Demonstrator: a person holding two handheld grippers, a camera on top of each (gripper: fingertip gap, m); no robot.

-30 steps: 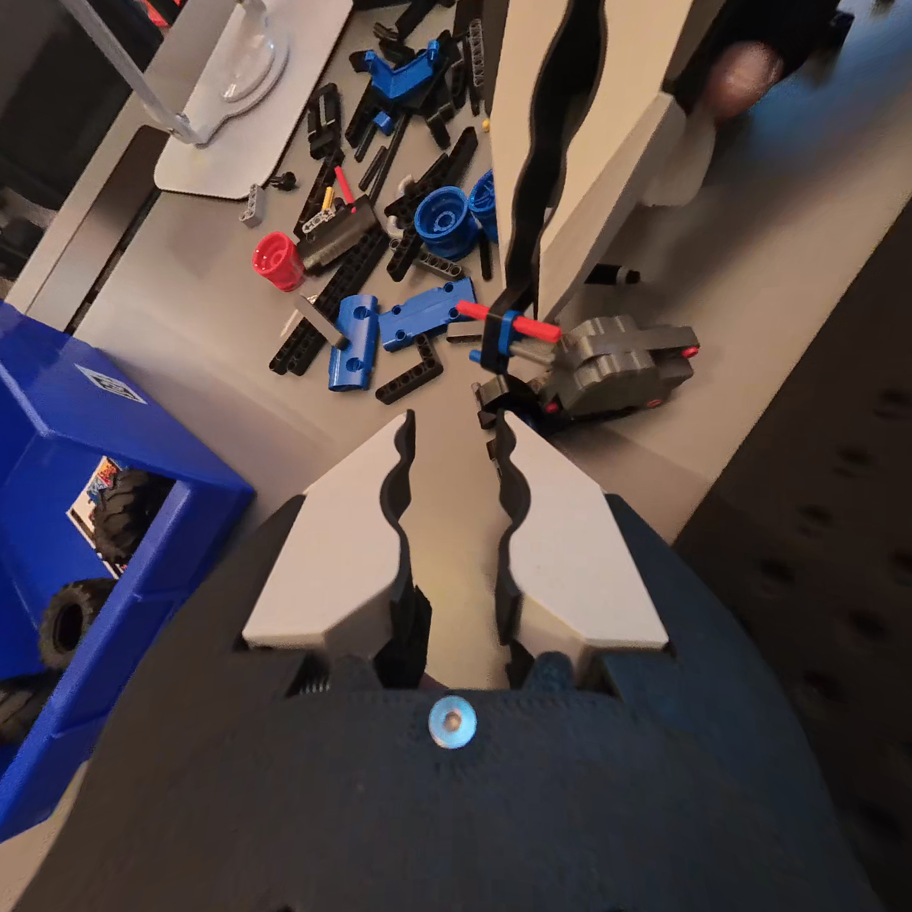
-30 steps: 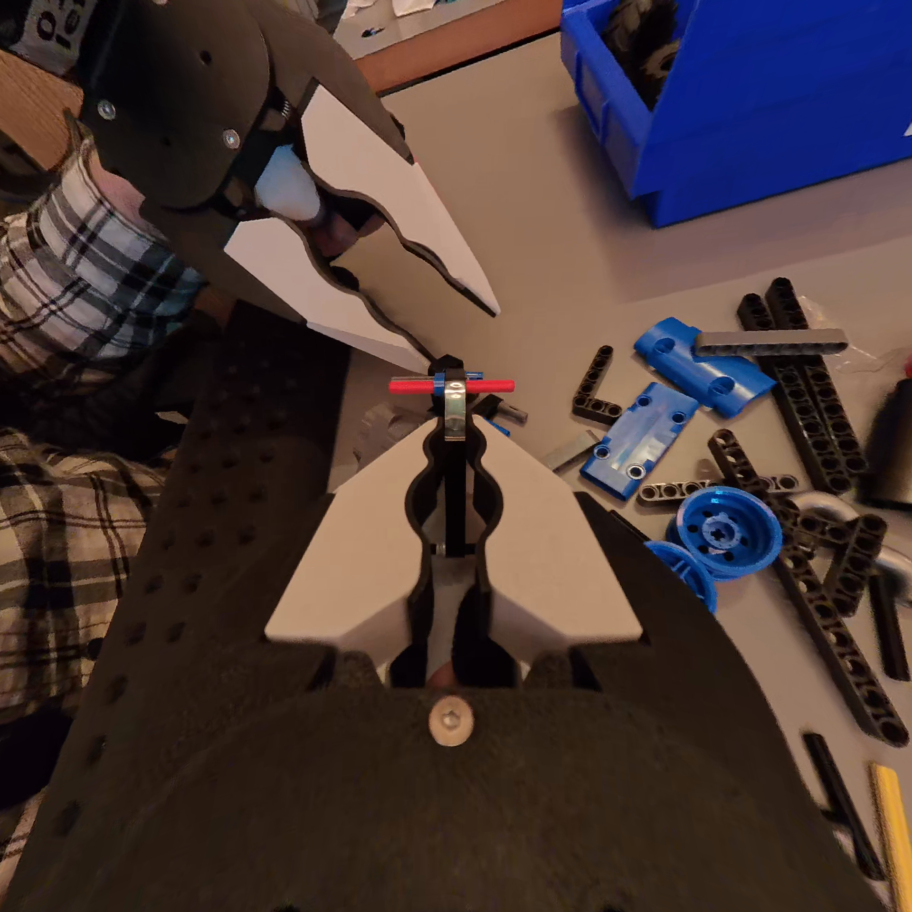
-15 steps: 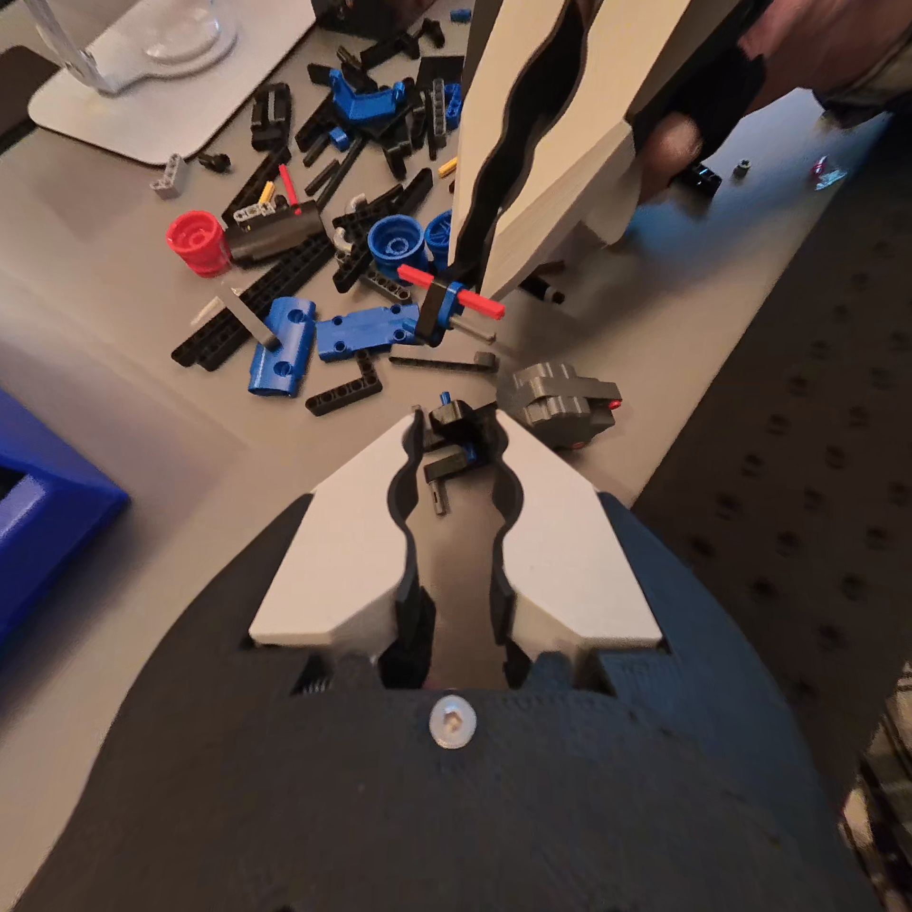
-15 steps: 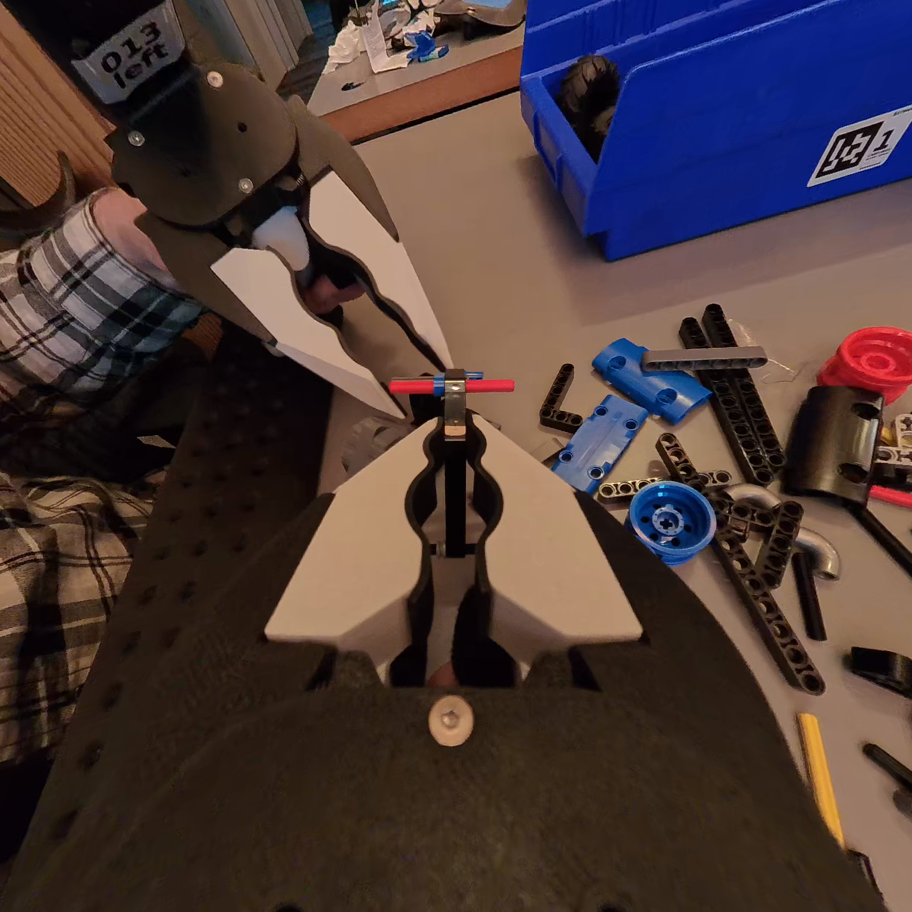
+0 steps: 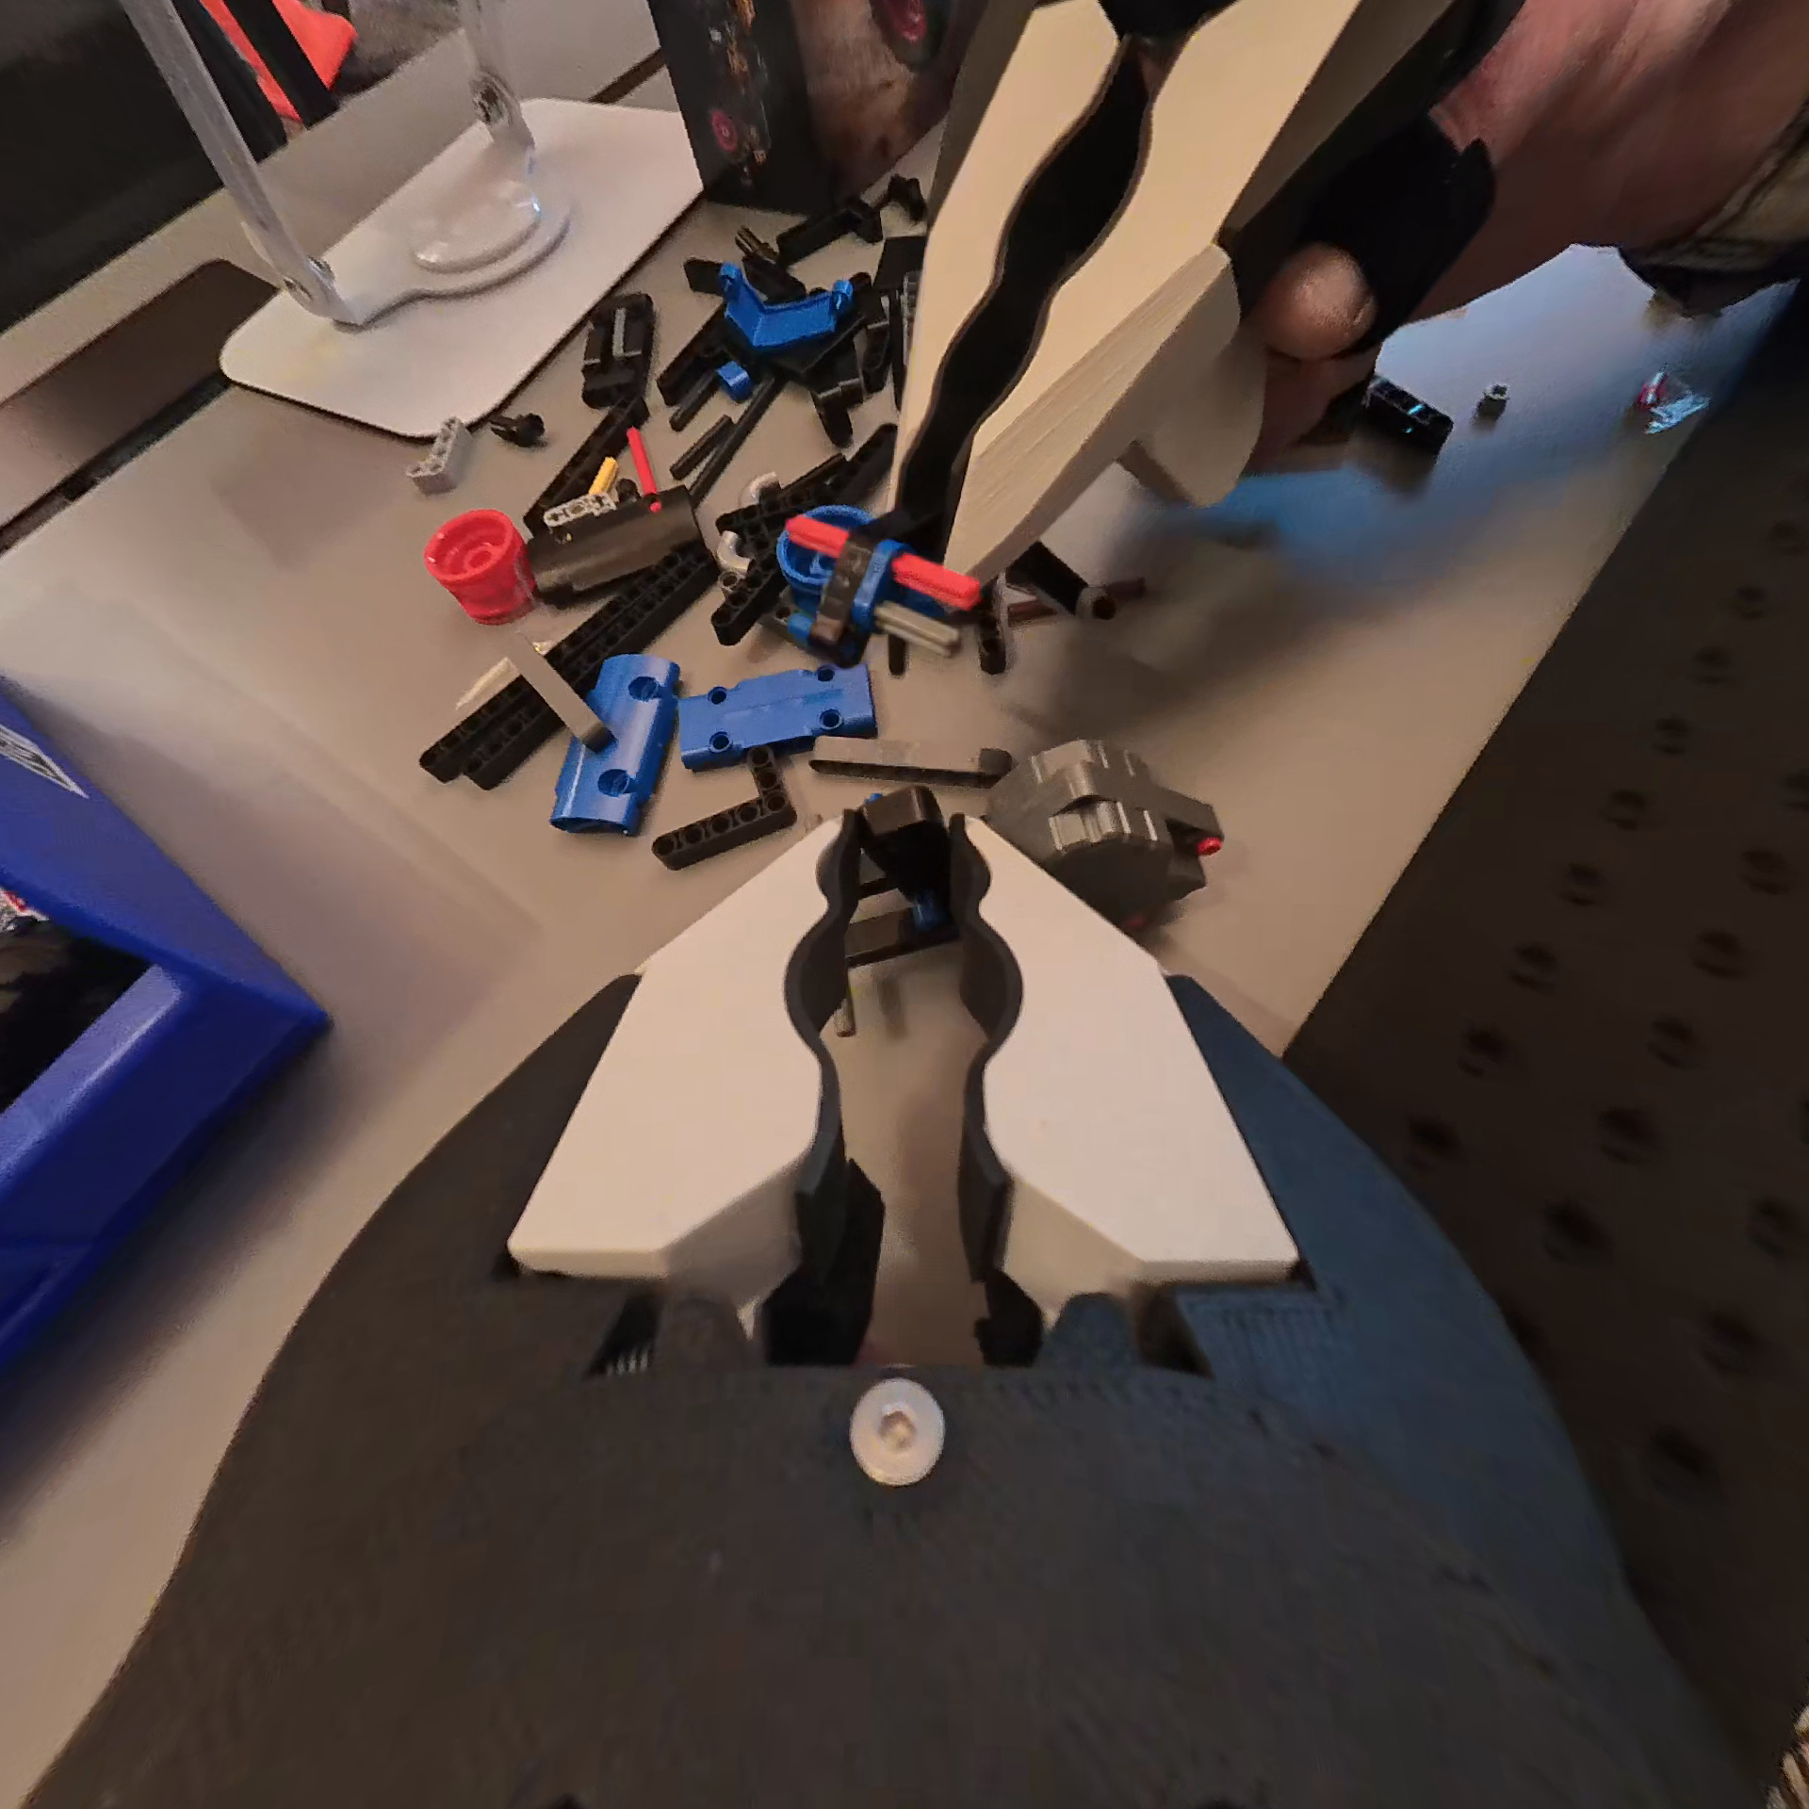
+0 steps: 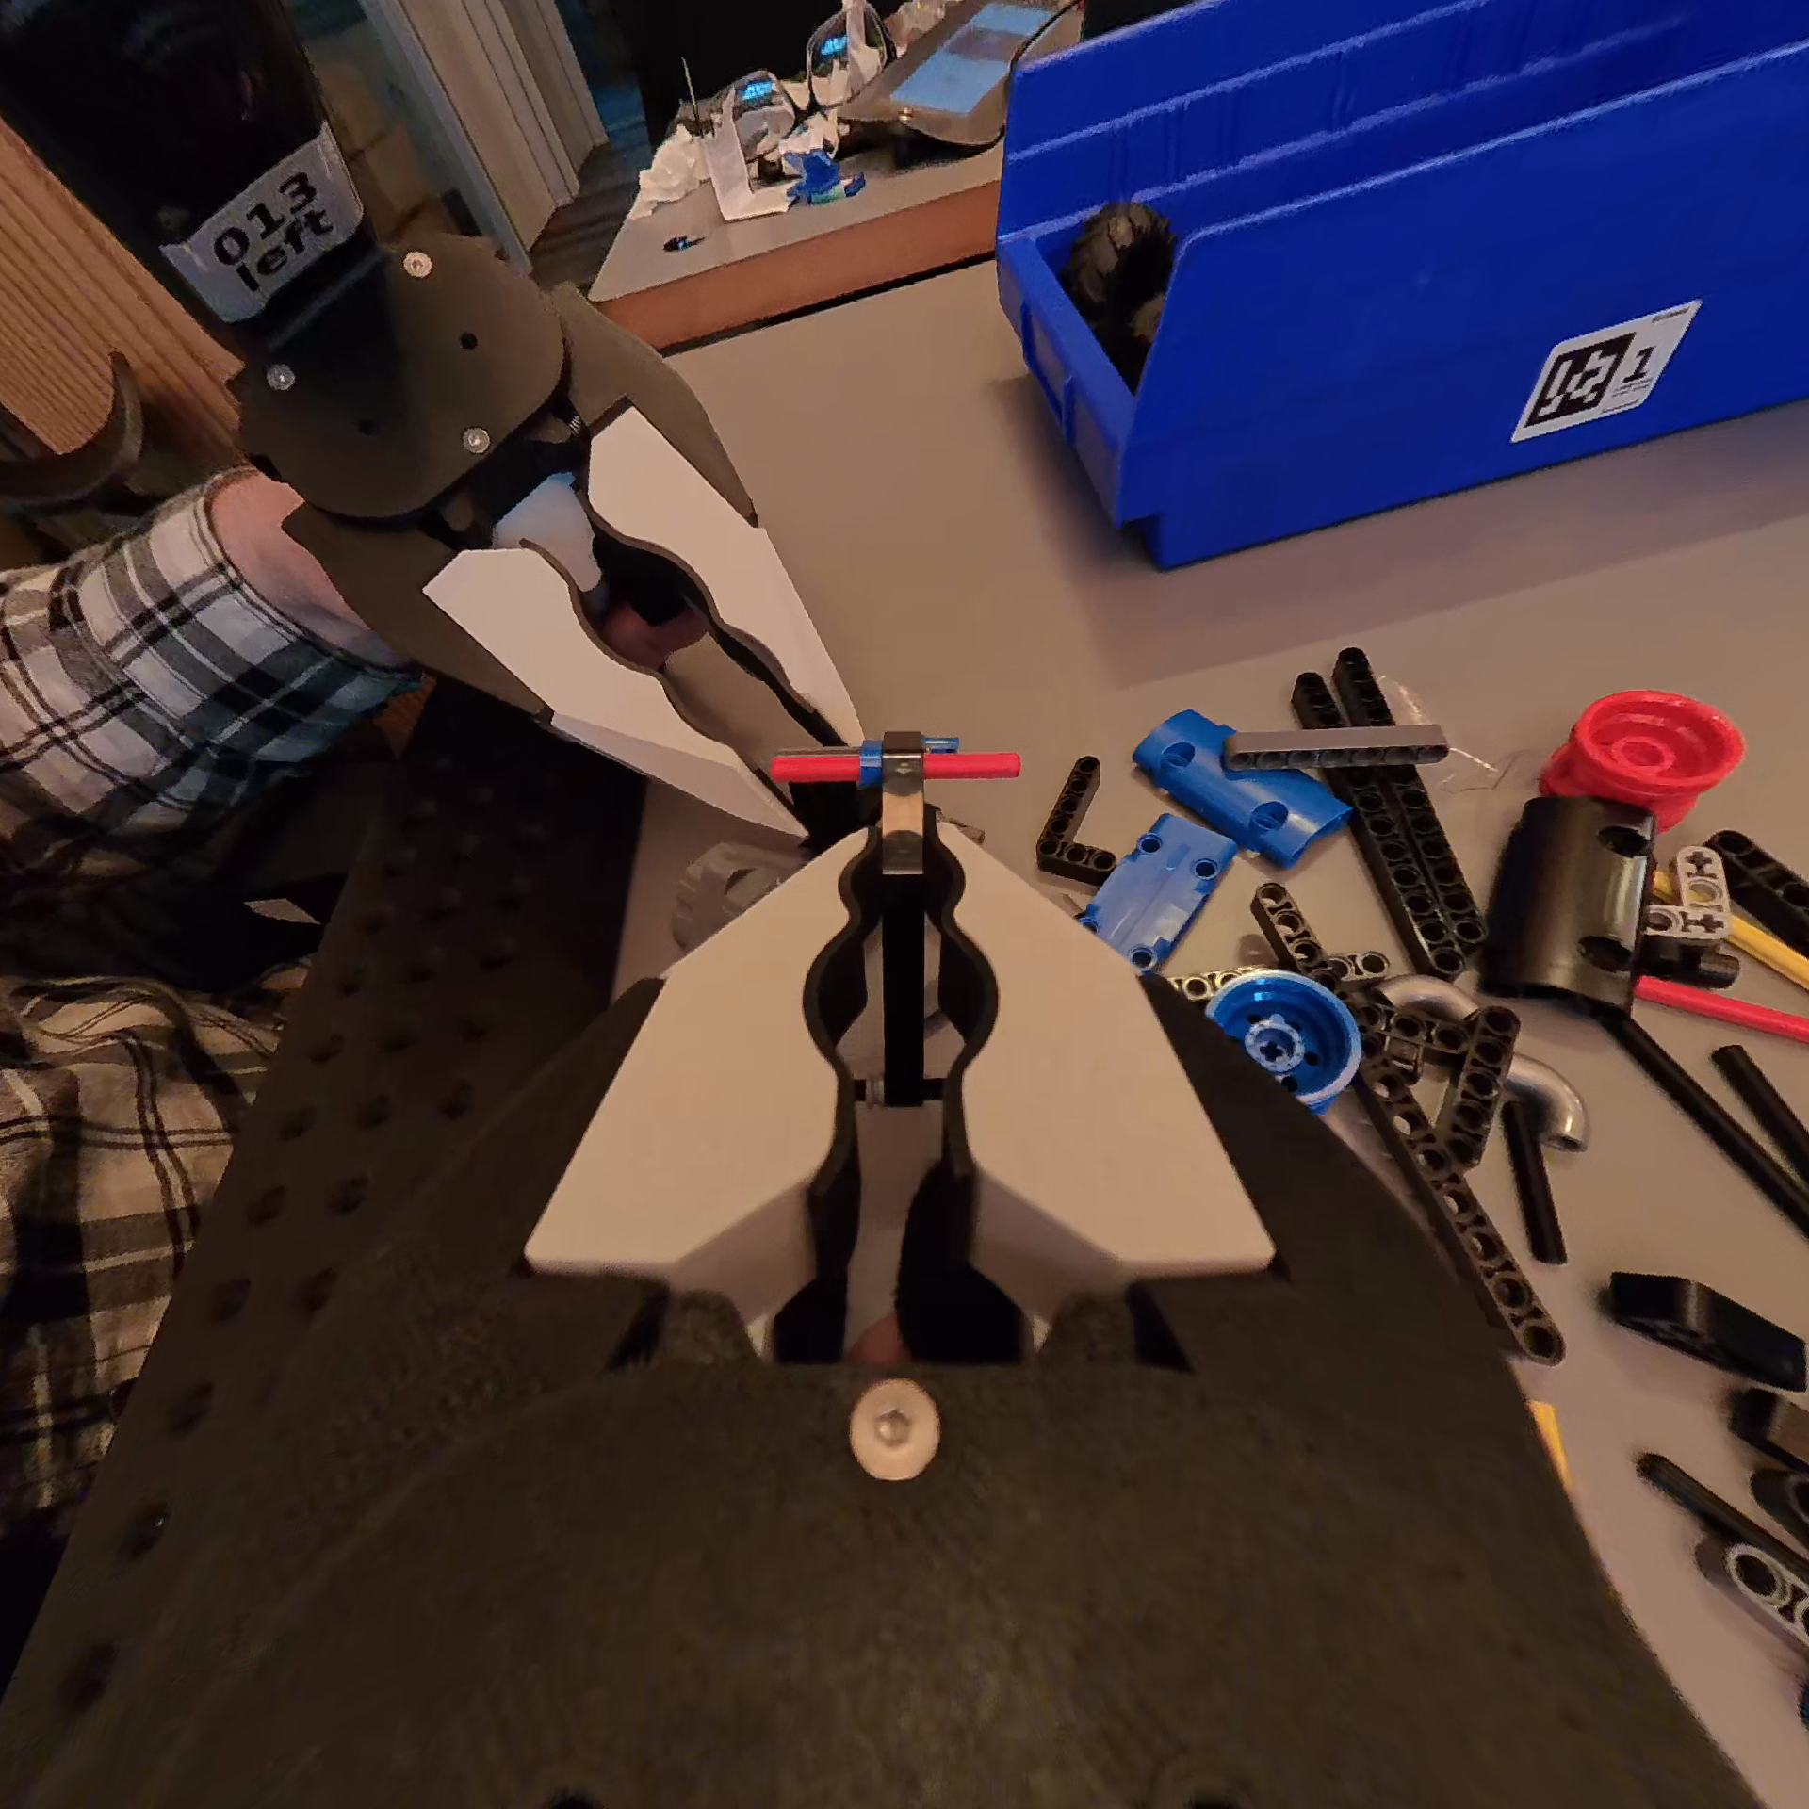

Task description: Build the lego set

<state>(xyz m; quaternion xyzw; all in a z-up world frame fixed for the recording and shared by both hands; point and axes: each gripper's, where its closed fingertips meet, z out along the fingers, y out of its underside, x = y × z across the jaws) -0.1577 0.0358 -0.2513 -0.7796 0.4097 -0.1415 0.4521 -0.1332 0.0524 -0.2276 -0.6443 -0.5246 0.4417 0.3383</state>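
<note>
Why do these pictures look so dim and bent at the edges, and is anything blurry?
Left wrist view: warm dim light, a blurred bluish smear on the table beneath the right gripper; blue bin soft at the edge. Right wrist view: sharper, red axle crisp, wide-angle lens bows the blue bin's lines.

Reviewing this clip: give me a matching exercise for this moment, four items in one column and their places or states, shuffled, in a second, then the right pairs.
Items
1. red axle
2. red wheel hub
3. black tyre
4. grey gear block

Places or states
A. lying inside the blue bin
B. loose on the table, right of the left gripper's tip
C. crosswise at the top of the black piece held in the right gripper
D. loose on the table, touching nothing held

Pairs: 1-C, 2-D, 3-A, 4-B
</note>
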